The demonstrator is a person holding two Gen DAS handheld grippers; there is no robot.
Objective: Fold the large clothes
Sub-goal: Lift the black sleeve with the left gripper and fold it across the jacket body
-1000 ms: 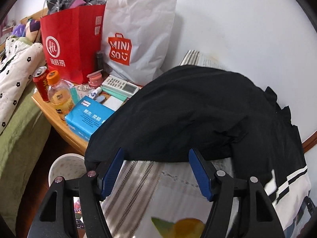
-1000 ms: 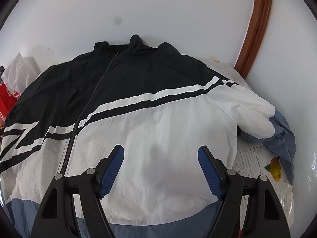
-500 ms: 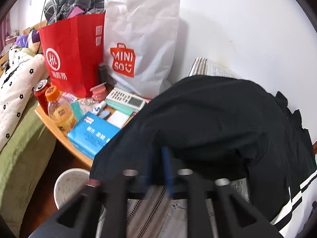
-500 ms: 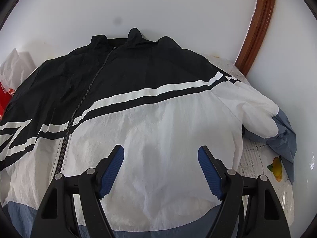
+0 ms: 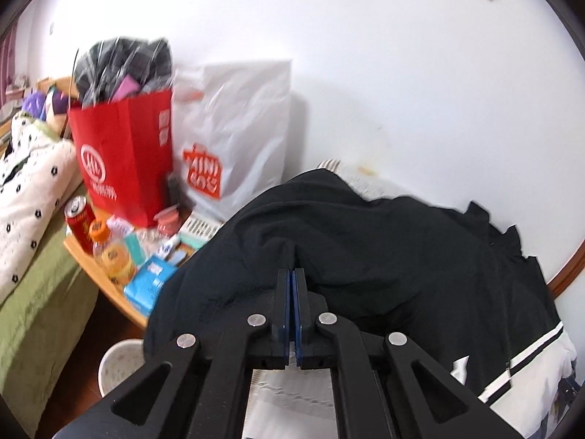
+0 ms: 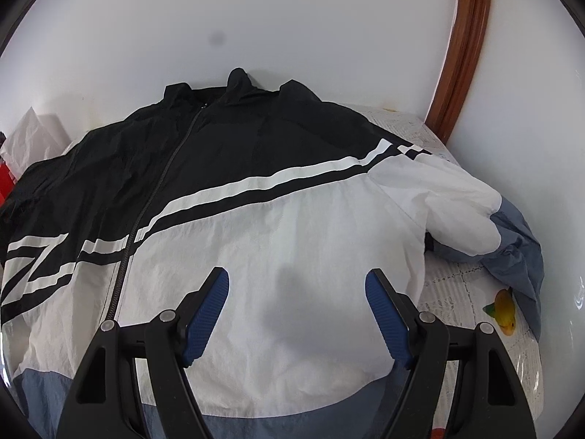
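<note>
A large zip jacket (image 6: 278,219), black on top, white in the middle and grey-blue at the hem, lies spread front-up on a table against the wall. Its right sleeve (image 6: 475,219) is bent inward at the table's right edge. In the left wrist view only the jacket's black left sleeve and shoulder (image 5: 365,241) show. My left gripper (image 5: 292,274) is shut on a pinch of that black cloth, which puckers upward at the tips. My right gripper (image 6: 296,285) hovers open over the white lower front, with nothing between its fingers.
Left of the jacket the table is crowded: a red bag (image 5: 120,161), a white shopping bag (image 5: 237,128), a red can (image 5: 78,216), an orange bottle (image 5: 109,248), a blue tissue pack (image 5: 150,281). Below stands a white basket (image 5: 120,366), with a bed (image 5: 33,311) beside it. A wooden frame (image 6: 464,36) rises at right.
My left gripper went from open at the black sleeve's edge to shut on it, then rose, pulling the cloth up. The right gripper stayed open and barely shifted.
</note>
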